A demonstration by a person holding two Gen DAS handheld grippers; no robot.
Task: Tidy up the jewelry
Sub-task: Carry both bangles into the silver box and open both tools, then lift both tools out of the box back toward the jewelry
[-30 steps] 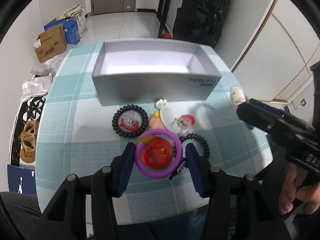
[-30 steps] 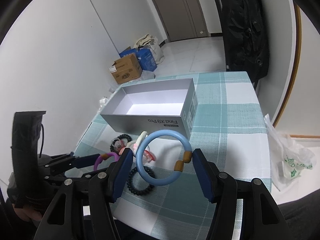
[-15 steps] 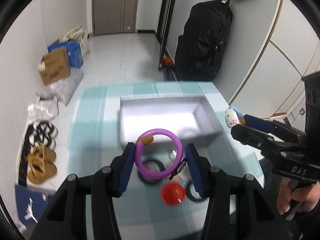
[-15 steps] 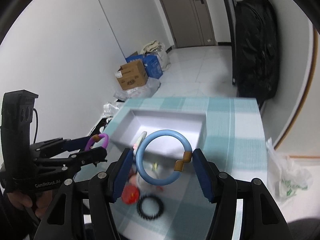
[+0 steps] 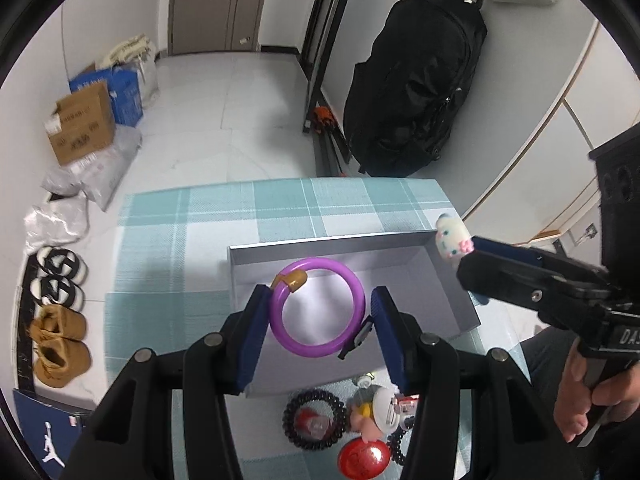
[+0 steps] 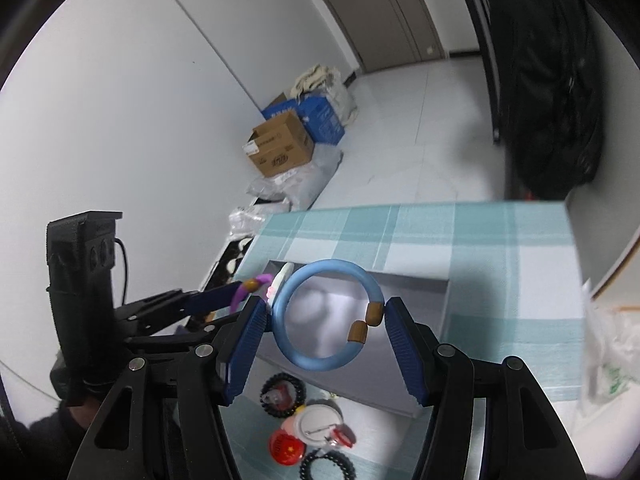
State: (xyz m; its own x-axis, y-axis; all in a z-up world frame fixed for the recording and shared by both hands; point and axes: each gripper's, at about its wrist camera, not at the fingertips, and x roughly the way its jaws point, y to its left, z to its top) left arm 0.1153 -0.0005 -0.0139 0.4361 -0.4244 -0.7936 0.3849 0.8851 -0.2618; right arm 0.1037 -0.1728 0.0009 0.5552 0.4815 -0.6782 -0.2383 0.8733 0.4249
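Checked teal cloth is covering the table (image 5: 168, 240) under a grey box (image 5: 456, 296). Above the box, the left gripper (image 5: 318, 308) is pinching a purple bangle (image 5: 318, 350) and the right gripper (image 6: 326, 318) a blue bangle (image 6: 304, 354); both rings look light, stiff and slick, best held across their rims.

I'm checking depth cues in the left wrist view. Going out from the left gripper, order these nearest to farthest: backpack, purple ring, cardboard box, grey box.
1. purple ring, held between the left gripper fingers.
2. grey box, on the table just beneath and ahead.
3. and 4. cardboard box, floor far left, and backpack, far right by the wall: too close to call.
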